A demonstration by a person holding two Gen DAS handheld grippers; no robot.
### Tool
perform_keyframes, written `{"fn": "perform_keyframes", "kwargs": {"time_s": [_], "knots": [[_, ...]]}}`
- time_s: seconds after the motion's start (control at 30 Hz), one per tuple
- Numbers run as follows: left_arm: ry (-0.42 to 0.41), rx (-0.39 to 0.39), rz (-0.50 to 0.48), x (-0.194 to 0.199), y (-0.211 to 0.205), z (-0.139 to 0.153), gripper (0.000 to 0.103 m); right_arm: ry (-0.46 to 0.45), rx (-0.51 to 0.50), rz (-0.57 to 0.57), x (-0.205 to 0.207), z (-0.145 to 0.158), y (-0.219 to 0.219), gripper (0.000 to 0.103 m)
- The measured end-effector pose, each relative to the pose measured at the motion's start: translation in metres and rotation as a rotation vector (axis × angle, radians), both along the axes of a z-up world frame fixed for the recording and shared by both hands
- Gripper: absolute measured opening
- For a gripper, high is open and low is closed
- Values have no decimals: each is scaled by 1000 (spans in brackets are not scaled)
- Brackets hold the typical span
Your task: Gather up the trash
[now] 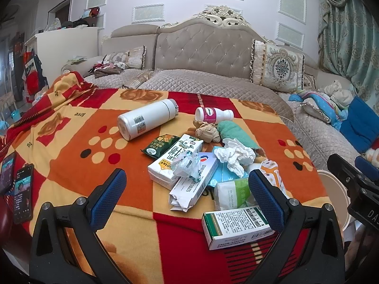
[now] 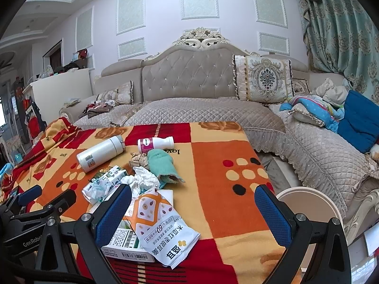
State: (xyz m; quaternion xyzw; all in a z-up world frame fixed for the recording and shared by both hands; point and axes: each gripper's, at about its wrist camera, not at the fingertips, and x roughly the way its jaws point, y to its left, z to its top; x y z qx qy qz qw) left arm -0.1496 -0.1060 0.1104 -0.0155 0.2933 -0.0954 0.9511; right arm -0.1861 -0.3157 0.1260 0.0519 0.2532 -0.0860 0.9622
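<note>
A pile of trash lies on the red and orange blanket point(image 1: 71, 161): a green-and-white box point(image 1: 234, 224), a torn tablet box point(image 1: 191, 187), crumpled white tissue point(image 1: 234, 156), a milk carton point(image 1: 175, 161), a brown paper wad point(image 1: 206, 130) and an orange-white snack bag point(image 2: 158, 224). My left gripper point(image 1: 187, 189) is open, hovering over the near edge of the pile. My right gripper point(image 2: 193, 208) is open above the snack bag, with its left finger point(image 2: 113, 213) over the box point(image 2: 125, 243).
A white thermos point(image 1: 146, 118) and a small pink-labelled bottle point(image 1: 213, 114) lie behind the pile, beside a teal cloth point(image 1: 236, 132). Two phones point(image 1: 22, 196) lie at the blanket's left edge. A round white bin rim point(image 2: 312, 203) stands at the right. A grey sofa point(image 2: 201, 108) stands behind.
</note>
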Motion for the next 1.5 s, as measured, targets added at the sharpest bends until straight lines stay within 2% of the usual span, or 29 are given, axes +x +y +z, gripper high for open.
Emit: {"fn": "perform_keyframes", "kwargs": {"time_s": [1.5], "knots": [[19, 2, -7, -1, -2, -10, 102, 78, -39, 59, 10, -7, 12, 103]]}}
